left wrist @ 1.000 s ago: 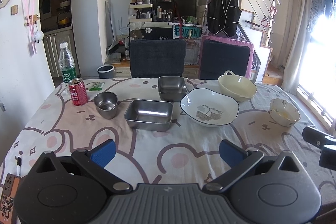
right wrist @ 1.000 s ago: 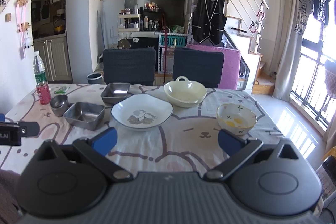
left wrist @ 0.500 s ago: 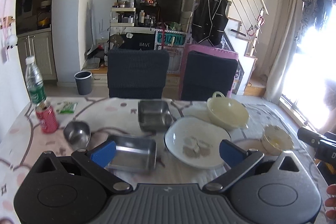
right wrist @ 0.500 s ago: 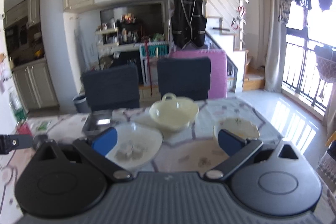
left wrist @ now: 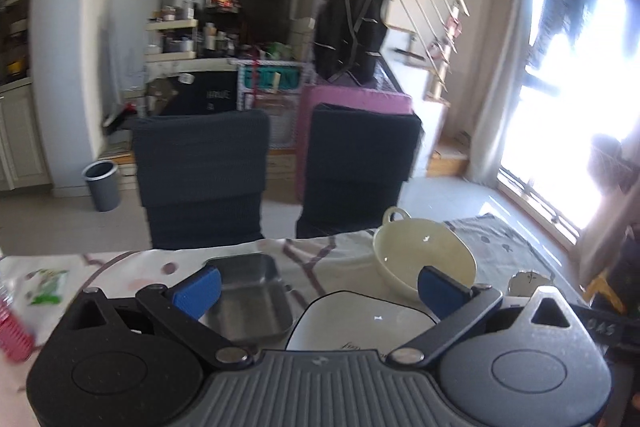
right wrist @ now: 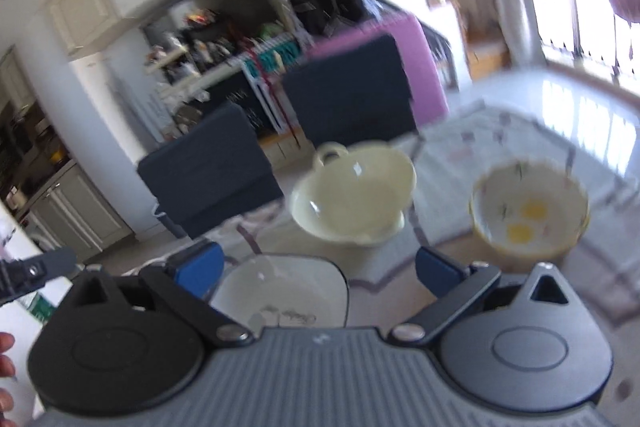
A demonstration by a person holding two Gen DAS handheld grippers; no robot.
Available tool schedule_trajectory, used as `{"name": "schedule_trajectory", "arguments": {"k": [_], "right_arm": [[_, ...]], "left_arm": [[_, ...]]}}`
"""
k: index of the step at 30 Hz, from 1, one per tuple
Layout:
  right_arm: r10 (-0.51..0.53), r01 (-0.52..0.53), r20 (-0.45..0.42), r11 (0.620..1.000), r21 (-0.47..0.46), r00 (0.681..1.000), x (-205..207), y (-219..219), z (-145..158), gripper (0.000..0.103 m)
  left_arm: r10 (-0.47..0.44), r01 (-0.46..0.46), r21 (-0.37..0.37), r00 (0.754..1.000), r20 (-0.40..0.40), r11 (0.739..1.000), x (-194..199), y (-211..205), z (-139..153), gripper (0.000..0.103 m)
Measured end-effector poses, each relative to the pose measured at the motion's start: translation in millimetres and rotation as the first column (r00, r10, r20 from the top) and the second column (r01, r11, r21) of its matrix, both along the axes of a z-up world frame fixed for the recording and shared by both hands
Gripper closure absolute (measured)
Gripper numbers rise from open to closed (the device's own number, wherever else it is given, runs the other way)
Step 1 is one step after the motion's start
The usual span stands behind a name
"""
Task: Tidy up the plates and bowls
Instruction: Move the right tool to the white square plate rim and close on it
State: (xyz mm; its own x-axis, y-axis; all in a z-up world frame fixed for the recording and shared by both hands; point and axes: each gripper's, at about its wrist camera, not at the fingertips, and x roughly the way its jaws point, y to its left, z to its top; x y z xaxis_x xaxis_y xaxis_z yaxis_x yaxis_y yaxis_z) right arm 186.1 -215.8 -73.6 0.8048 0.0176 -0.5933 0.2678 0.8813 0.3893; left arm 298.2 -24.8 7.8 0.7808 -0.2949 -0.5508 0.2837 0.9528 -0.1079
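My left gripper (left wrist: 319, 287) is open above the table, with nothing between its blue pads. Under it lie a white square plate (left wrist: 360, 319) and a square steel tray (left wrist: 250, 297). A cream bowl with a loop handle (left wrist: 424, 261) sits beyond to the right. My right gripper (right wrist: 318, 265) is also open and holds nothing. It hangs over the white plate (right wrist: 280, 293), with the cream bowl (right wrist: 354, 201) ahead and a small flowered bowl with yellow spots (right wrist: 528, 211) to the right. The right wrist view is blurred.
Two dark chairs (left wrist: 200, 179) stand at the far side of the table. A red can (left wrist: 14, 335) and a green packet (left wrist: 46, 285) lie at the left. The left gripper's finger (right wrist: 36, 269) shows at the left edge of the right wrist view, with fingertips of a hand below it.
Both grippers have moved forward over the table towards the dishes, and both stay open. The right wrist view has tilted and turned blurry. The dishes have not moved.
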Motion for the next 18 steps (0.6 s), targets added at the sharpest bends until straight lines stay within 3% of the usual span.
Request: {"name": "schedule_trajectory", "arguments": {"k": [3,6,10,14,18], "right_arm": [[-0.026,0.034,-0.071,0.994,0.106,0.997,18,-4,-26,0.008],[-0.028,0.057,-0.141,0.977,0.206,0.99,28,-4,-49,0.021],[-0.03,0.108,-0.233,0.937,0.332,0.972,38,-2,-80,0.036],[-0.028,0.153,-0.296,0.9,0.409,0.955,49,1,-105,0.053],[-0.007,0.159,-0.35,0.899,0.407,0.937,60,8,-121,0.087]], "left_arm": [[-0.029,0.031,0.043,0.999,-0.036,0.999,26,-12,-18,0.0],[0.016,-0.009,0.077,0.996,-0.087,0.997,48,-16,-37,0.0],[-0.01,0.006,-0.031,0.99,-0.137,1.0,58,-3,-63,0.0],[-0.036,0.033,-0.019,0.982,-0.184,0.999,66,0,-79,0.0],[-0.058,0.059,-0.004,0.974,-0.219,0.998,72,1,-88,0.009]]}}
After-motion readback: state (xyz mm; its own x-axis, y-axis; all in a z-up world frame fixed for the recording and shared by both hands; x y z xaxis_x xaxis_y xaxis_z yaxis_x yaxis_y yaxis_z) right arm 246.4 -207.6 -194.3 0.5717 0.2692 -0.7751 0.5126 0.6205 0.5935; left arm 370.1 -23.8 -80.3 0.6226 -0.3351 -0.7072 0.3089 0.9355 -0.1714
